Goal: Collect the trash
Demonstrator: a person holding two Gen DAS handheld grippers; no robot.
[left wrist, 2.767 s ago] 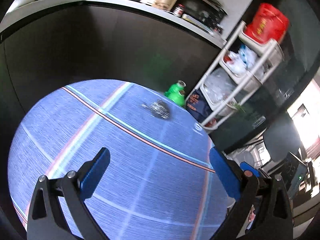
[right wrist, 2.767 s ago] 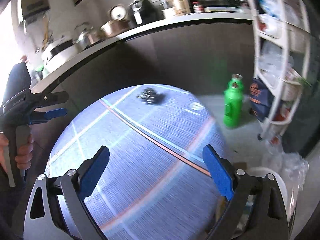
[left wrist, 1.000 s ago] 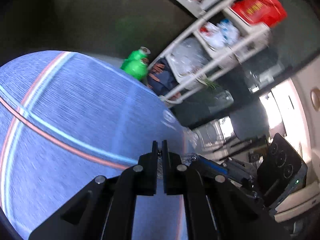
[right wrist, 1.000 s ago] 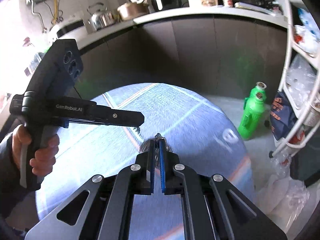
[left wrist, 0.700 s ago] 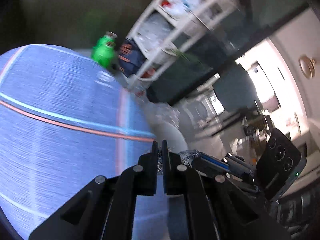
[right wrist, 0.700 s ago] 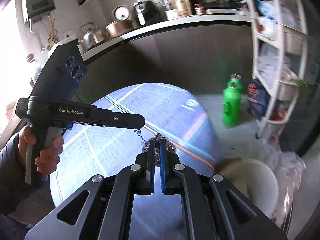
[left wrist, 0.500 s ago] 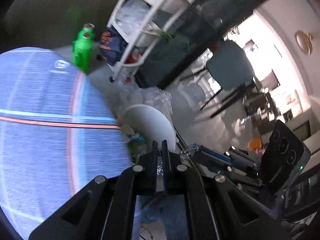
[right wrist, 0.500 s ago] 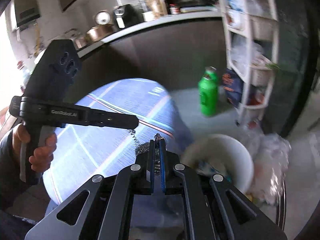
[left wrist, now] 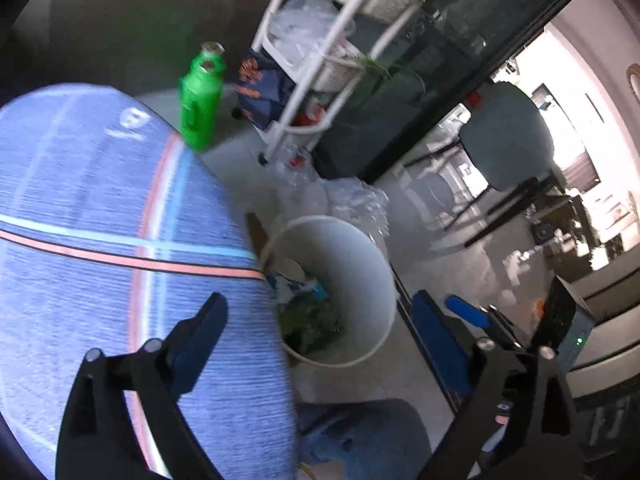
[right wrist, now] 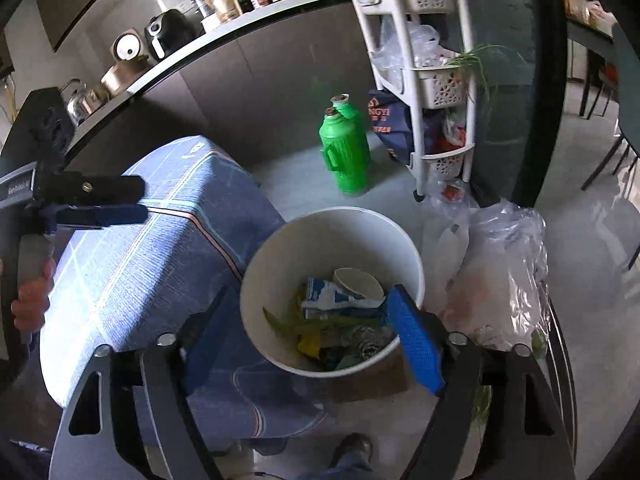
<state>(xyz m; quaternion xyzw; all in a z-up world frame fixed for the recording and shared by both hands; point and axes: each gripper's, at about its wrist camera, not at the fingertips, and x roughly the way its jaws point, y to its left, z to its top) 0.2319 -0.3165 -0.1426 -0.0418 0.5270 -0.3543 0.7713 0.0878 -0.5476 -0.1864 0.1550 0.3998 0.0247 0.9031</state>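
Note:
A white round trash bin (right wrist: 260,272) stands on the floor beside the table; it also shows in the left wrist view (left wrist: 360,256). Inside lie a crumpled metallic wad (right wrist: 366,338), a paper cup (right wrist: 358,280), a blue-white carton (right wrist: 328,296) and green-yellow scraps. My right gripper (right wrist: 308,340) is open and empty above the bin's near rim. My left gripper (left wrist: 316,340) is open and empty, spanning the table edge and the bin. The left gripper also shows in the right wrist view (right wrist: 96,204), over the table.
The round table has a blue striped cloth (left wrist: 80,240). A green jug (right wrist: 346,152) stands on the floor behind the bin. A white shelf trolley (right wrist: 432,64) and clear plastic bags (right wrist: 500,276) stand to the right. A dark counter (right wrist: 240,64) runs behind.
Both grippers were shut on the metallic wad and carried it from the table over the bin. Both have opened, and the wad lies in the bin.

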